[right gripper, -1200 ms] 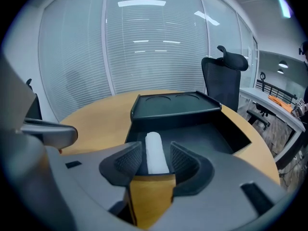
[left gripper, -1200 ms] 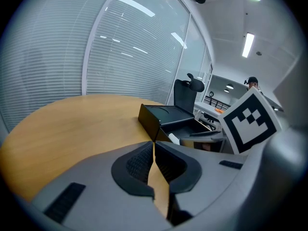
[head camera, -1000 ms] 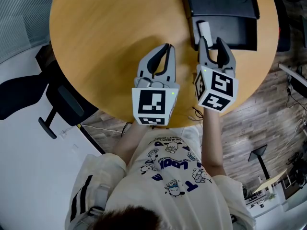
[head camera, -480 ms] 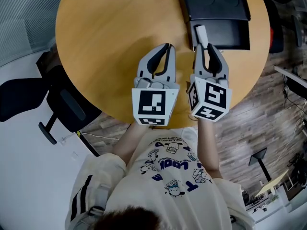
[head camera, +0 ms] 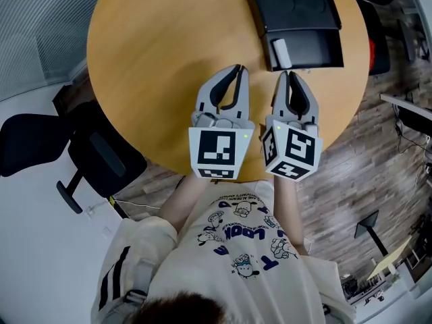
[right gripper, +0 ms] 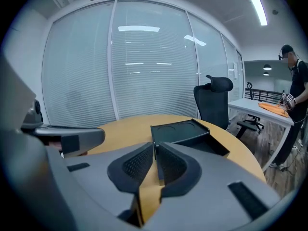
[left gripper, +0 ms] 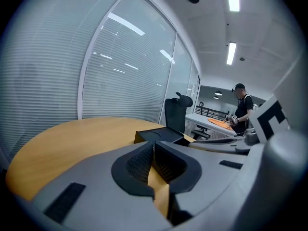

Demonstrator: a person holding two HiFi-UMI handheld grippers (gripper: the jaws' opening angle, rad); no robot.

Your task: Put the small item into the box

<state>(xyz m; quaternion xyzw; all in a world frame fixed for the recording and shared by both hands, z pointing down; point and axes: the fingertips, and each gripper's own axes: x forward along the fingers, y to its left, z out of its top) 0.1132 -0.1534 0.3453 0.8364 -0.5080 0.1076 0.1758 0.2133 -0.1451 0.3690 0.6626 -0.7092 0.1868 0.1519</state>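
Note:
A black box (head camera: 307, 48) stands open at the far right of the round wooden table (head camera: 162, 52), its lid (head camera: 291, 9) lying behind it. A small white item (head camera: 280, 51) lies inside the box at its left end. My right gripper (head camera: 290, 76) hovers just short of the box. Its jaws have just been closing and now meet with nothing between them. My left gripper (head camera: 237, 69) hangs beside it over bare wood, shut and empty. The right gripper view shows the box (right gripper: 180, 131) beyond the closed tips (right gripper: 155, 146). The left gripper view shows it (left gripper: 159, 134) past the tips (left gripper: 153, 143).
A black office chair (head camera: 40, 140) stands off the table's left edge and another (right gripper: 214, 100) behind the box. A person (right gripper: 296, 81) stands at a desk far to the right. The table's near edge runs under both grippers' marker cubes.
The right gripper's jaws went from wide open around the white item to shut. That gripper drew back from the box, leaving the item inside. Both grippers have risen.

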